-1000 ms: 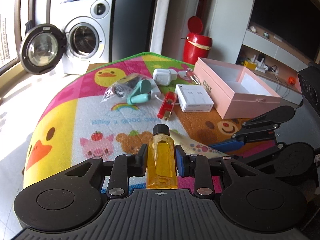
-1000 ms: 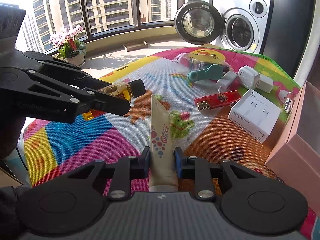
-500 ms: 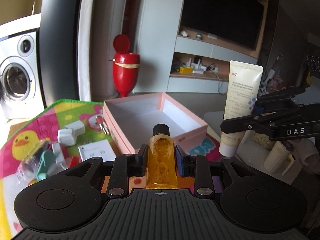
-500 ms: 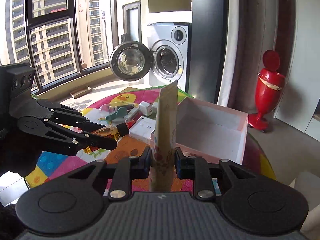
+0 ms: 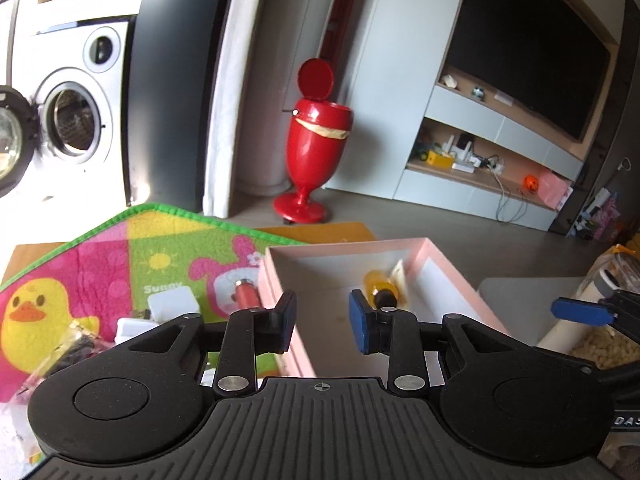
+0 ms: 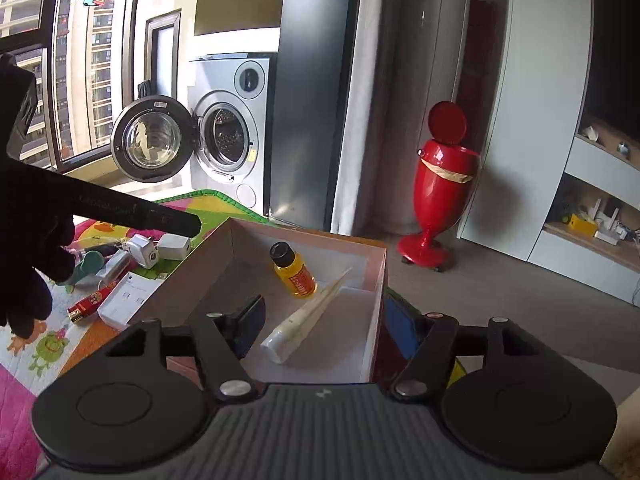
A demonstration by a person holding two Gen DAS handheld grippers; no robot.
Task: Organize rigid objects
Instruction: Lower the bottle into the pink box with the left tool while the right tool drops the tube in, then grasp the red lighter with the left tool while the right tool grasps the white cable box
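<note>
1. One pink box (image 6: 376,300) sits open on the colourful mat (image 6: 48,344), at the mat's edge nearest the red bin (image 6: 436,196).
2. Two things lie inside the box: one small bottle (image 6: 294,270) of amber liquid with a black cap, and one pale tube (image 6: 308,320) lying slantwise beside it, the tube's flat end close to the bottle.
3. The bottle lies toward the box's far wall; the tube reaches from there to the box's near side.
4. The right tool (image 6: 324,328) hangs over the near edge of the box, its jaws opening, well apart, with nothing pressed between them; the tube lies below in the gap.
5. The left tool (image 5: 322,320) points at the box from its mat side; its jaws stand apart with nothing between them.
6. In the left wrist view the bottle (image 5: 380,284) shows just past the right-hand pad, down in the box (image 5: 276,276).
7. On the mat outside the box, by its left wall: one white carton (image 6: 124,300), one red lighter (image 6: 90,304), two white chargers (image 6: 160,248), one teal item (image 6: 90,264).
8. A red lipstick-like piece (image 5: 248,296) lies against the box's outer wall; the view there is blurred, so this may be something else.
9. One washing machine (image 6: 232,136) stands beyond the mat, door open.
</note>
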